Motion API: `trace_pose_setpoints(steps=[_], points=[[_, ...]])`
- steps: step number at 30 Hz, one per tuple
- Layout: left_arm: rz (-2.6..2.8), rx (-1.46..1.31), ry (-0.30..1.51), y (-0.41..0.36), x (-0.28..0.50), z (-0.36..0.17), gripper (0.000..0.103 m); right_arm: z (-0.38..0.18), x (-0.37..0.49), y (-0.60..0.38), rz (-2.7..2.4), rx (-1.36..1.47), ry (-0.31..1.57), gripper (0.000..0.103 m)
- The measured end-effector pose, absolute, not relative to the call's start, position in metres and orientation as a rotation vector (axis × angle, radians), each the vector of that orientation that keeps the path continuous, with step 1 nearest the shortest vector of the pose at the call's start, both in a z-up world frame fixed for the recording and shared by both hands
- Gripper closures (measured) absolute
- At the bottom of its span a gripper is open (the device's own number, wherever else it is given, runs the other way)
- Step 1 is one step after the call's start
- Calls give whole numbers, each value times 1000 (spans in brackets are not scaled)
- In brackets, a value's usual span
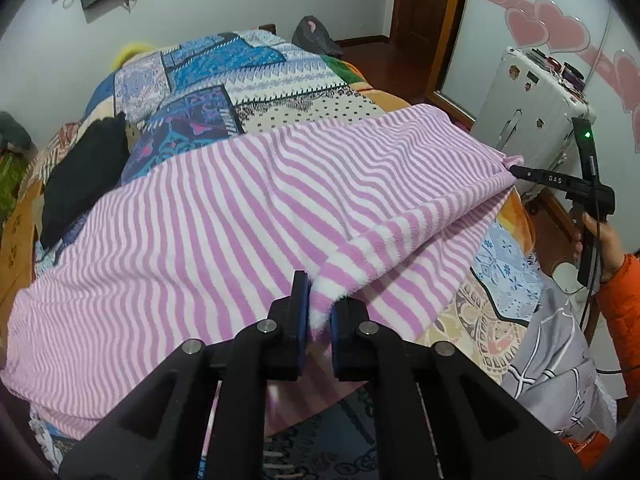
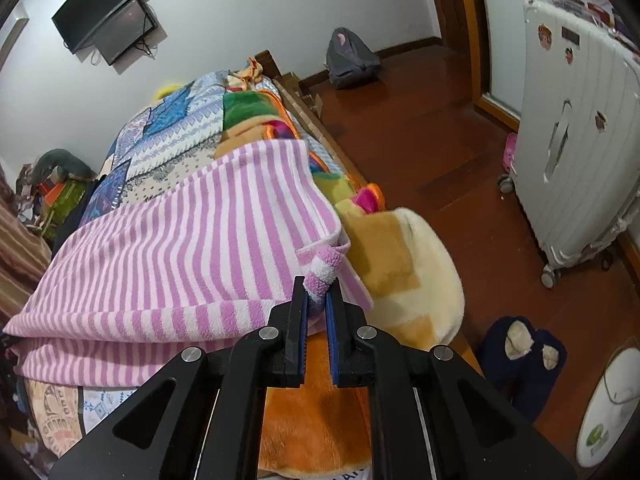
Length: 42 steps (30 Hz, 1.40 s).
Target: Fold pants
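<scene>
- Pants (image 1: 224, 216) in pink and white stripes are lying across the bed (image 1: 256, 76), one layer already doubled over.
- Left gripper (image 1: 319, 312) is pinching a fleecy corner near the bed's edge.
- Right gripper (image 2: 317, 300) is pinching the other corner, its jaws nearly pressed together.
- Folding step is in hand, I judge; the next move is asking both corners to travel together, keeping the edge tight.
- White suitcase (image 2: 576, 152) is standing apart on the floor.

White walls (image 2: 240, 20), wall TV (image 2: 104, 12), red-brown wood floor (image 2: 420, 140), white suitcase (image 2: 580, 160).
</scene>
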<state>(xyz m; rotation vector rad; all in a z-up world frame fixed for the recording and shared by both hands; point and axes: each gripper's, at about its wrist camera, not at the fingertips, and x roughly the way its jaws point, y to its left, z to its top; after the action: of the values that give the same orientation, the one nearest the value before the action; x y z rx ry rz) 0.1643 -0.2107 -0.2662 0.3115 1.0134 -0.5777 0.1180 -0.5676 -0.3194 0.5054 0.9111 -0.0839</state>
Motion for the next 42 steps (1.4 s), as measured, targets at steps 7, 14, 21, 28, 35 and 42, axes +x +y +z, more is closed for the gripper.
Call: trace_pose_setpoints(steps=[7,14,21,28,35,42], points=[[-611,255,1022,-197,156,-256,90,-312,109,-570,-149,463,946,71],[-620,160,986,-173,158,-229,85,-270,106,-545,-106,356,889,71],[-556,153,1011,-164,185,-241,73,-231,136,-464,170,303,821,70],[-584,183,1066,-169,182,-270,72,-246,160,-394,391,307,887,69],[-621,199,1042,-167,161,-267,65,-266,142,-355,447,212,989,69],[-606,132,1025,-151,159,-261,65,-256,129,-354,422,151,1011,69]])
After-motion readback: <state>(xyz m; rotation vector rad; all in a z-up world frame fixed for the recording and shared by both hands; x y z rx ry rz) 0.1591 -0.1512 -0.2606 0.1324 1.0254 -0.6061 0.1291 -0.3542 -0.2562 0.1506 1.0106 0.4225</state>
